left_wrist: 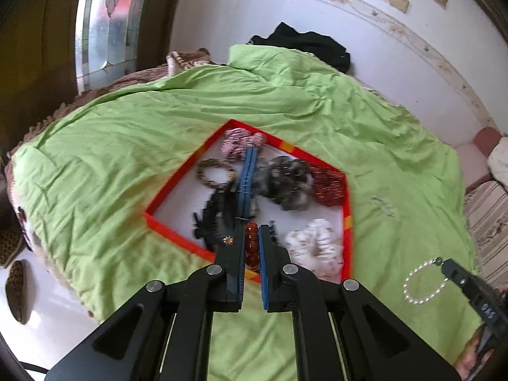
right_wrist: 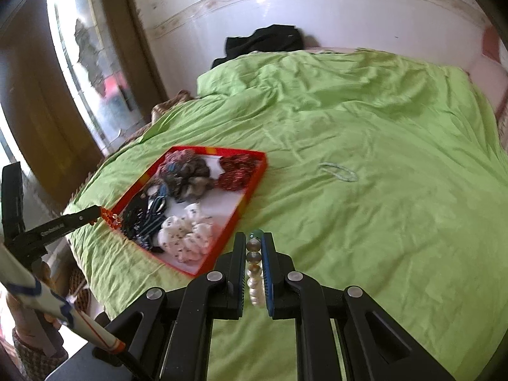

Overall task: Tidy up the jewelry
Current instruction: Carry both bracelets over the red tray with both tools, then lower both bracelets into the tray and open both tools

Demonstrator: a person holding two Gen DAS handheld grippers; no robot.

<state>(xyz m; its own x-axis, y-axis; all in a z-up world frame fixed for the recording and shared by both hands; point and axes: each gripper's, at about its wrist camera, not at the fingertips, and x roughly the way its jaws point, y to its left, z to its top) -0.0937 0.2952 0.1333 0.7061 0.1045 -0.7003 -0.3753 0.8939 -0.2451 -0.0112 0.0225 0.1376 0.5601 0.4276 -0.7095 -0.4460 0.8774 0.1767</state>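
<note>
A red tray [right_wrist: 250, 197] of fabric scrunchies [right_wrist: 187, 235] sits on a green bedspread [right_wrist: 365, 222]. The left tool [left_wrist: 252, 231] pinches an amber bead bracelet [left_wrist: 251, 247] over the tray's edge. The right tool [right_wrist: 254, 238] clamps a pearl bracelet [right_wrist: 254, 273] beside the tray.

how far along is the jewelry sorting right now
Partly done. The red tray already holds several scrunchies and hair ties. In hand: the left gripper is shut on an amber bead bracelet, and the right gripper is shut on a pearl bracelet. Left: a thin pale bracelet lies on the green bedspread.
</note>
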